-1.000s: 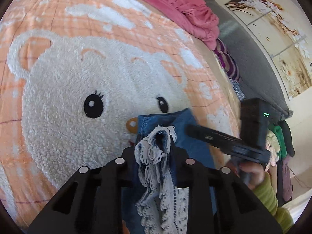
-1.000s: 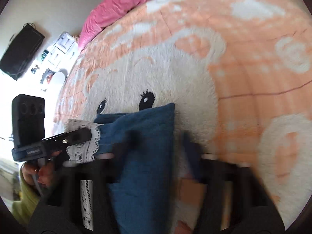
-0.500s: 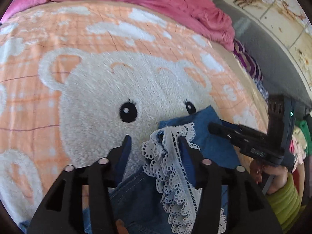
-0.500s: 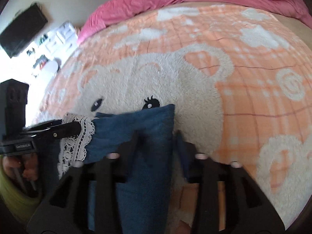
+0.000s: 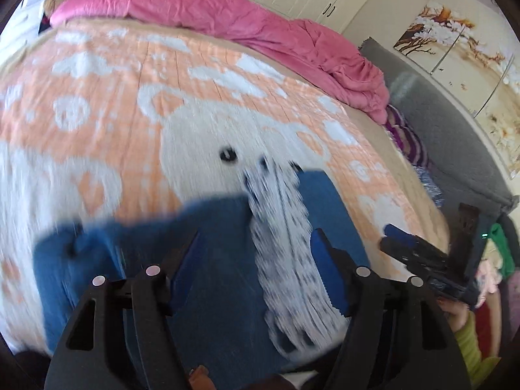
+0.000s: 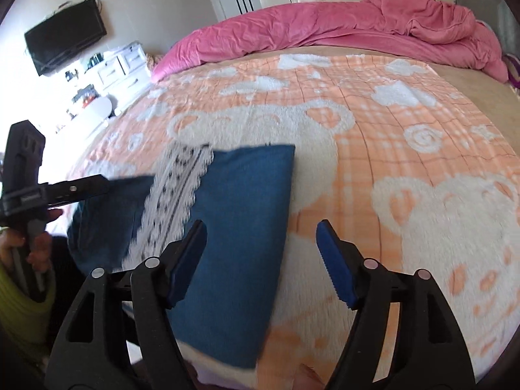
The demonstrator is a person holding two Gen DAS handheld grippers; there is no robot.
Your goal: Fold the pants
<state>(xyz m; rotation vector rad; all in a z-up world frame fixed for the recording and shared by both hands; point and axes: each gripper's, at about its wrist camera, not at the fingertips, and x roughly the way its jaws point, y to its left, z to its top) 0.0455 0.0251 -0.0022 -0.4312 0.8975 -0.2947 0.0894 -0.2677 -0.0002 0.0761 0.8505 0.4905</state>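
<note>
Blue denim pants (image 5: pixel 130 247) with a white lace trim (image 5: pixel 282 227) lie folded on the orange bear blanket (image 5: pixel 97 81). My left gripper (image 5: pixel 256 247) hovers over them, its jaws opening; lace and denim show below the gap, but the pads touch nothing. In the right wrist view the pants (image 6: pixel 247 211) and lace (image 6: pixel 175 188) lie flat. My right gripper (image 6: pixel 261 230) is above their right edge, its jaws opening, with nothing pressed between them. Each view shows the other gripper from the side: the right gripper (image 5: pixel 391 239), and one of the left gripper's fingers (image 6: pixel 78 188).
A rumpled pink duvet (image 6: pixel 325 26) runs along the bed's far side. A grey headboard (image 5: pixel 455 130) and striped cloth (image 5: pixel 406 136) are at the right. A hand in a green sleeve (image 5: pixel 474 347) holds the right gripper. A wall TV (image 6: pixel 65 42) hangs left.
Both grippers were shut on the pants' end, then opened and let go. Both have pulled back and up, and the pants now lie folded on the blanket.
</note>
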